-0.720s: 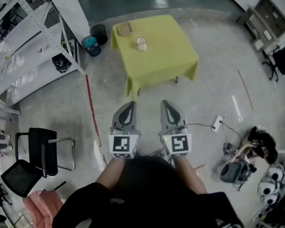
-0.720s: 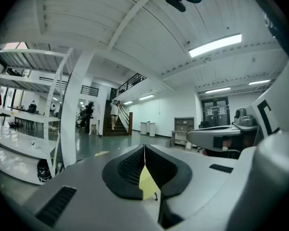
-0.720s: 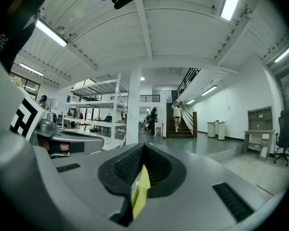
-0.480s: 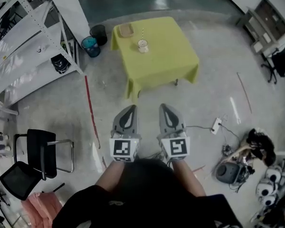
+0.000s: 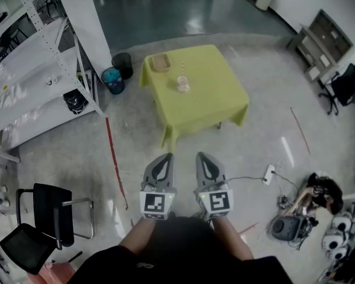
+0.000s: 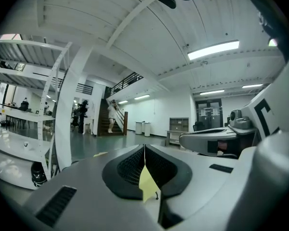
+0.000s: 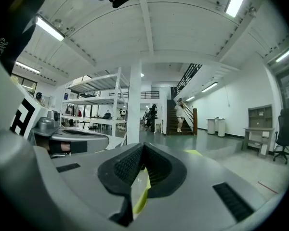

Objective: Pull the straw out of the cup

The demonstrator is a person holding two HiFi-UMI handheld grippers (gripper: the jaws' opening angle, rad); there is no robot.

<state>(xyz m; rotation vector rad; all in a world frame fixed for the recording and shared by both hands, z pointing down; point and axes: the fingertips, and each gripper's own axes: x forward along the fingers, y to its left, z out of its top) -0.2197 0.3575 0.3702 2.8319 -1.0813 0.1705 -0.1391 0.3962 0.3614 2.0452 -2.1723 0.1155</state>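
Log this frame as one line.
left gripper: shut, empty | right gripper: shut, empty | straw: in cup | cup: on table, far from both grippers

A matt yellow-green cloth drapes in soft folds over the table [image 5: 216, 102], where a small cup [image 5: 183, 84] looks like pale translucent plastic beside a tan, wood-coloured tray [image 5: 161, 63]. The grey floor [image 5: 71, 152] is smooth and polished, catching glossy reflections. White-painted metal shelving [image 5: 44, 55] stands at left, near a chair [image 5: 50, 209] of black matt seat and shiny metal frame. The left gripper [image 5: 163, 161] and right gripper [image 5: 204, 161] wear smooth matt grey plastic shells; their black pads [image 6: 127, 167] are finely ribbed.
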